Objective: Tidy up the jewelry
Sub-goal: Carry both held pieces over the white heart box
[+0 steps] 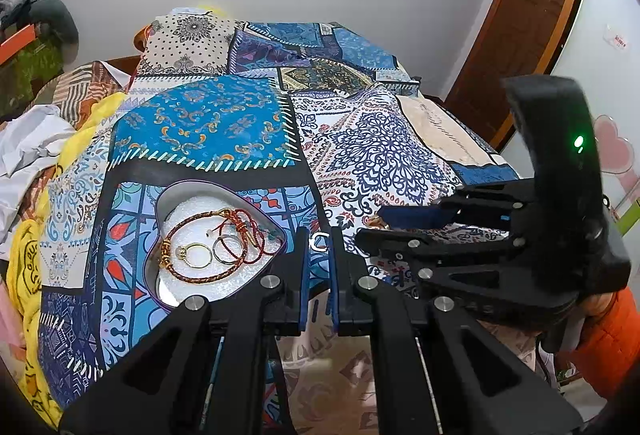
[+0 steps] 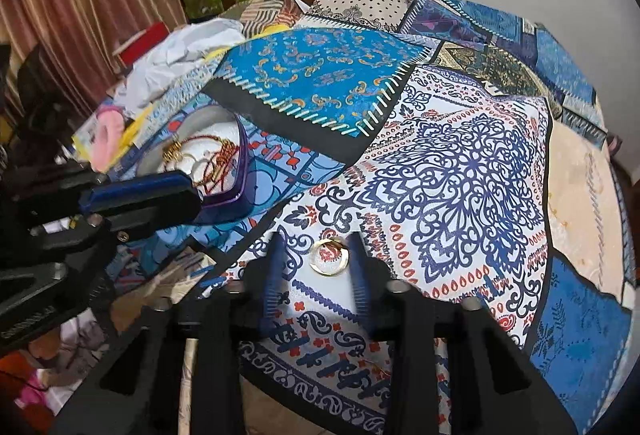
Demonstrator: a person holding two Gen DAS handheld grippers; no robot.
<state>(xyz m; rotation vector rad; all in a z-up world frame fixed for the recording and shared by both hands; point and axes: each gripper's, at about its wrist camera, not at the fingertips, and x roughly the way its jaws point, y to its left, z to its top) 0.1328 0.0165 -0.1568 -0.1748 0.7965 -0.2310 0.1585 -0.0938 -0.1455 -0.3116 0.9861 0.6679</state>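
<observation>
Gold ring point(image 2: 330, 258) between parted right gripper point(image 2: 317, 267) fingers; left gripper point(image 1: 319, 241) pinching silver ring point(image 1: 319, 241).

Gold ring point(image 2: 330, 258), blue-patterned patchwork quilt point(image 2: 460, 163)

- Heart-shaped tin point(image 1: 160, 213): we find its raised wall ringing the jewelry; entry only from above.
- Left gripper point(image 1: 319, 235): just beside the tin's right lobe, blocking that side.
- Patchwork bedspread point(image 2: 460, 163) ahead of the right gripper point(image 2: 316, 255): open, flat.
- Crumpled white cloth point(image 2: 176, 55): obstructs beyond the tin.

3 rings point(image 1: 199, 255), 2 bracelets point(image 1: 192, 247), 1 box point(image 1: 188, 191)
</observation>
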